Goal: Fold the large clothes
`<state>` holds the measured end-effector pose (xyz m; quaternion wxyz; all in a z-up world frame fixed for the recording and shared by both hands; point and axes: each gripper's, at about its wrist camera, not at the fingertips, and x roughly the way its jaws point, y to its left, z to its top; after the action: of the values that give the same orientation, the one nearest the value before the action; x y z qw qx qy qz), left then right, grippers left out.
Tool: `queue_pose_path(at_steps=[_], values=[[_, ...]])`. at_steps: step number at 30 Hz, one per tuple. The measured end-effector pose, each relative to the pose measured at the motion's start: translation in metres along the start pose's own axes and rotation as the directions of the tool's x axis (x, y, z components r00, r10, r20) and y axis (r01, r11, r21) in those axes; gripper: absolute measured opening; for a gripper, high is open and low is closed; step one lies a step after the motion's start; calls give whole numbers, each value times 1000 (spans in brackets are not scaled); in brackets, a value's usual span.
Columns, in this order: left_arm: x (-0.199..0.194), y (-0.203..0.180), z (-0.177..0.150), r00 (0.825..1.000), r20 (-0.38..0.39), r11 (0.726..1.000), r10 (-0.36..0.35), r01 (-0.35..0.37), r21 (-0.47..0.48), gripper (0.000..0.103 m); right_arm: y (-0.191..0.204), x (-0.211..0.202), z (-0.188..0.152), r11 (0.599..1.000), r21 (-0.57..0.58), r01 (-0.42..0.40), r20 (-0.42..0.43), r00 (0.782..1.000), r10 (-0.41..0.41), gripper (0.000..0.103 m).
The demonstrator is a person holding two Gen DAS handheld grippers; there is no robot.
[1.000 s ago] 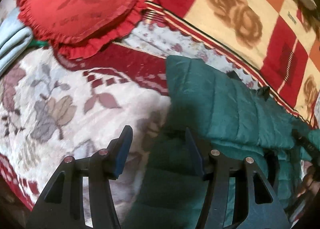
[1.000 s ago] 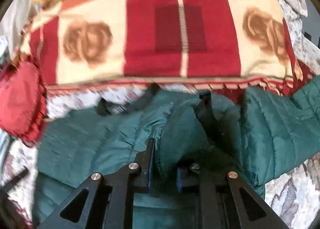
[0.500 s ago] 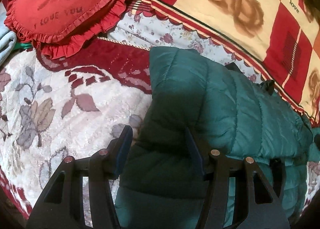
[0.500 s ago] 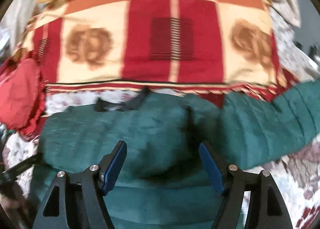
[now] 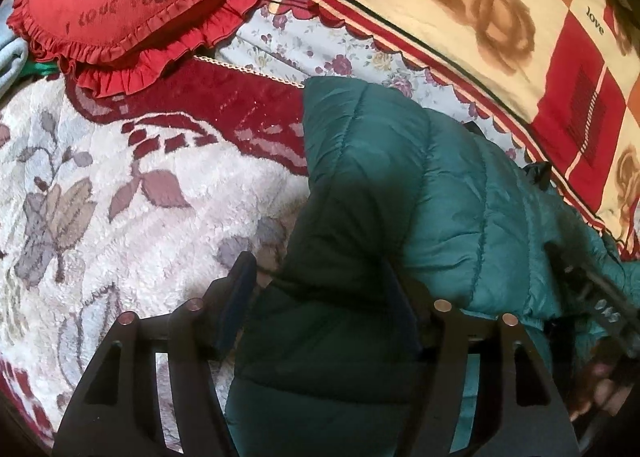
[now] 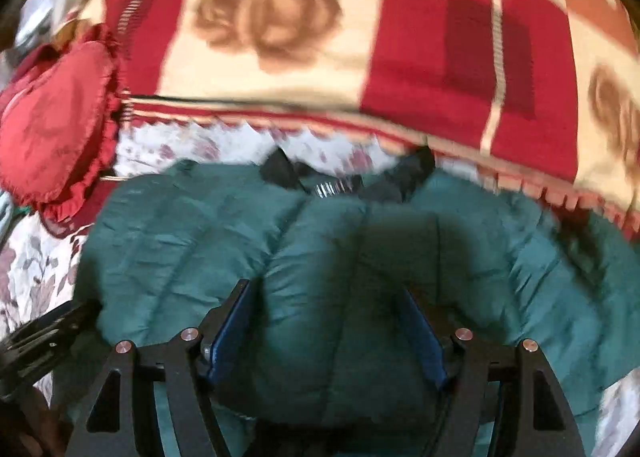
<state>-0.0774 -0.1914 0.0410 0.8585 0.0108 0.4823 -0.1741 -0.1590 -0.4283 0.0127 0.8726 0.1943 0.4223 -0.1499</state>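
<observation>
A dark green quilted puffer jacket [image 5: 420, 197] lies on a bed, with one part folded over its body. It also fills the lower half of the right wrist view [image 6: 320, 265], its black collar [image 6: 340, 177] at the far edge. My left gripper [image 5: 320, 281] is open just above the jacket's left edge, holding nothing. My right gripper [image 6: 324, 309] is open above the middle of the jacket, holding nothing. The right wrist view is motion-blurred.
A red heart-shaped frilled cushion [image 5: 132, 1] lies at the far left, also in the right wrist view [image 6: 56, 125]. A red and cream rose-patterned blanket [image 5: 500, 29] runs behind the jacket. A floral fleece bedspread [image 5: 120, 197] covers the left. The other gripper shows at the left edge [image 6: 44, 333].
My right gripper let go of the jacket fold, opened, and shifted left over the jacket. My left gripper stayed open and moved right, nearer the jacket's edge.
</observation>
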Motion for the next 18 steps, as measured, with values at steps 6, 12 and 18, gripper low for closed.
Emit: queue_pose_path(at_steps=[6,12,18], values=[[2,-3,-2,1000,7,1000,19,-19,14,69,-2,2,-9,1000,-7,0,29,1000,0,73],[1,-3,-4,1000,14,1000,20,-20,16,69,-1,2,-9,1000,-6,-6,37,999,6,74],[0,-1,-6,999,19,1000,25,-26,12,72,-3,1,-11,1000,-2,-11,44,999,11,75]])
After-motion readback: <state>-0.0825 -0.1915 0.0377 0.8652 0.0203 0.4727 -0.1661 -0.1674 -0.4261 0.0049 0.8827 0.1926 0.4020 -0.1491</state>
